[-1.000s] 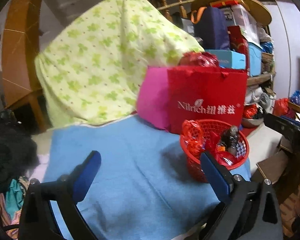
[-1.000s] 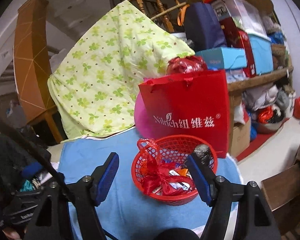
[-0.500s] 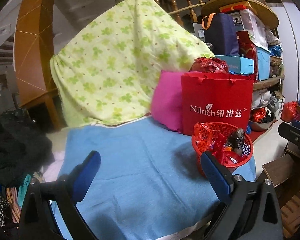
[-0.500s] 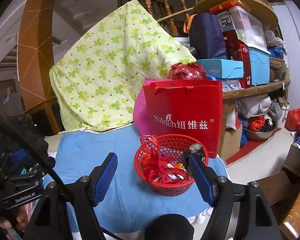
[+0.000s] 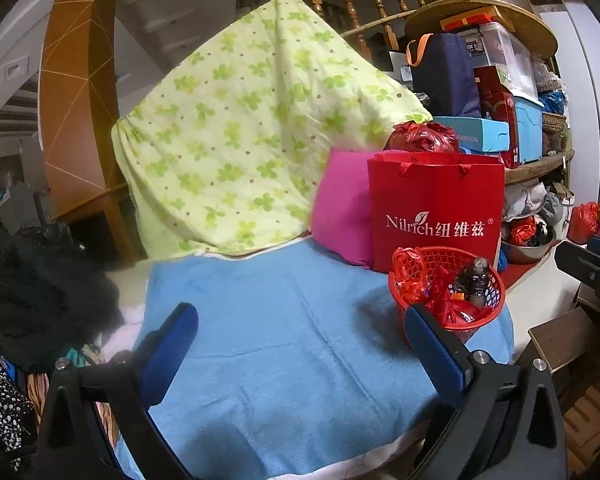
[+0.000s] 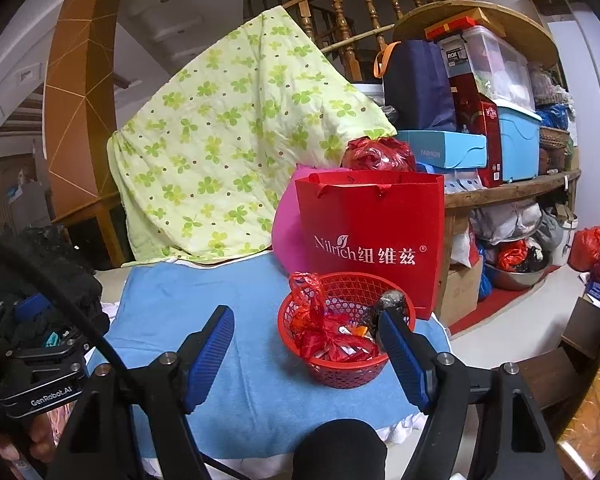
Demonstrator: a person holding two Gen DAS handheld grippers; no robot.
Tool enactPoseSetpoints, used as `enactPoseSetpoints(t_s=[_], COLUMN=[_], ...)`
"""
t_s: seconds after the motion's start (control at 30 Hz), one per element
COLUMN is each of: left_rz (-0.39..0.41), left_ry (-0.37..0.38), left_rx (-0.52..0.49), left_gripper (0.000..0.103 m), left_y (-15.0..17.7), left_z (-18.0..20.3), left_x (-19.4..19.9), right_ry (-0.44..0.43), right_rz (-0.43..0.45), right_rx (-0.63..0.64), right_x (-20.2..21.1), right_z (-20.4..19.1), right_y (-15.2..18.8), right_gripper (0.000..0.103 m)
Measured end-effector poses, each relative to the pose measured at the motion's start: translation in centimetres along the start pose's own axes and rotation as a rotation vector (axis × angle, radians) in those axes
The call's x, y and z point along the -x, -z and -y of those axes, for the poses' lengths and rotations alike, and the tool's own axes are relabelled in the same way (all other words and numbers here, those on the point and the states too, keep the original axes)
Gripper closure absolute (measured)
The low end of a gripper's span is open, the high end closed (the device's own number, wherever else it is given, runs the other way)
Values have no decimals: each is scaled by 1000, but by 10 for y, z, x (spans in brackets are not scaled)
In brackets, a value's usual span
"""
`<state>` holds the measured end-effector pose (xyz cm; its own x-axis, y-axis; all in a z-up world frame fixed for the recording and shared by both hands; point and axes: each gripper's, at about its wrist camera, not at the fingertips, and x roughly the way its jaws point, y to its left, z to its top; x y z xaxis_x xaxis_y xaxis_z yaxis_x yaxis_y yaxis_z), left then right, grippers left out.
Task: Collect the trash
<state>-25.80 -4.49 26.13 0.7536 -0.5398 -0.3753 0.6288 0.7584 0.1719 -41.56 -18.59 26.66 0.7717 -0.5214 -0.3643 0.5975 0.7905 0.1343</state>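
Observation:
A red plastic basket (image 5: 480, 320) (image 6: 346, 376) stands on the blue towel (image 5: 280, 340) (image 6: 240, 380), near its right end. Inside lie red plastic wrappers (image 6: 324, 336) and a dark crumpled piece (image 5: 476, 280) (image 6: 390, 302). My left gripper (image 5: 300, 320) is open over bare towel, with the basket beyond its right finger. My right gripper (image 6: 305, 320) is open too, nothing between its pads. It sits short of the basket, whose right side shows behind the right finger (image 6: 400, 356). A hand holds the left gripper's body (image 6: 40, 376), seen at the right wrist view's lower left.
Behind the basket stand a red paper bag (image 5: 436, 208) and a pink cushion (image 5: 340, 208), with a green clover quilt (image 5: 240, 140) draped over the railing. Stacked boxes fill a wooden shelf (image 6: 500, 192) on the right. Dark clothes (image 5: 32, 280) pile up at left.
Both grippers have drawn back and slightly up from the basket, which now looks smaller and farther off. Both stay open and empty.

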Motion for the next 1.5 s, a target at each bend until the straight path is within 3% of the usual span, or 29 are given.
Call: enactPoseSetpoints(t_s=[0.2, 1.5], left_rz=[6, -6], left_ry=[-42, -33], left_rx=[-37, -16], left_gripper=[0, 0], left_y=[3, 3], left_z=[7, 2], left_x=[9, 10], right_ry=[8, 27], right_rz=[15, 29], right_rx=[14, 35], right_x=[7, 10], right_z=[-2, 3], right_y=[0, -3], right_gripper=[25, 25])
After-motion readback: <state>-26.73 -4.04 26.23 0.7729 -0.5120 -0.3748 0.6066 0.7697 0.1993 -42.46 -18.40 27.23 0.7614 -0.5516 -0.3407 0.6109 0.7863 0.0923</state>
